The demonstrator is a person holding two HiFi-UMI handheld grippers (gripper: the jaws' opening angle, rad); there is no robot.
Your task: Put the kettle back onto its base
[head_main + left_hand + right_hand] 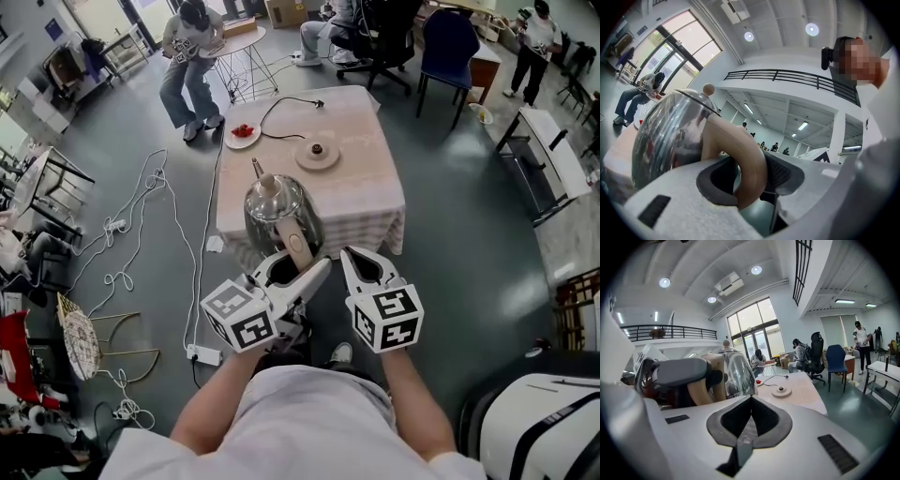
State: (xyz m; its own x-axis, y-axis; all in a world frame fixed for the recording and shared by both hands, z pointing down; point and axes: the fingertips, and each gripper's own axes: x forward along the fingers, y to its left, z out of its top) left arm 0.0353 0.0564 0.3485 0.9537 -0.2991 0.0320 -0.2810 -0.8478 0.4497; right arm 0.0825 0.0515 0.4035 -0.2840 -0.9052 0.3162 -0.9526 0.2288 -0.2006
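A shiny steel kettle (279,208) with a tan handle (298,248) is over the near edge of the table (375,187). My left gripper (298,269) is shut on that handle, which fills the gap between its jaws in the left gripper view (746,164). The round tan base (317,153) lies on the table beyond the kettle, toward the far side, and shows small in the right gripper view (781,391). My right gripper (361,264) is just right of the kettle, jaws shut with nothing between them (750,420). I cannot see the kettle's underside.
A white plate with red pieces (243,134) sits at the table's far left corner. The base's black cord (281,105) runs across the far edge. White cables and a power strip (203,354) lie on the floor at left. People and chairs are beyond the table.
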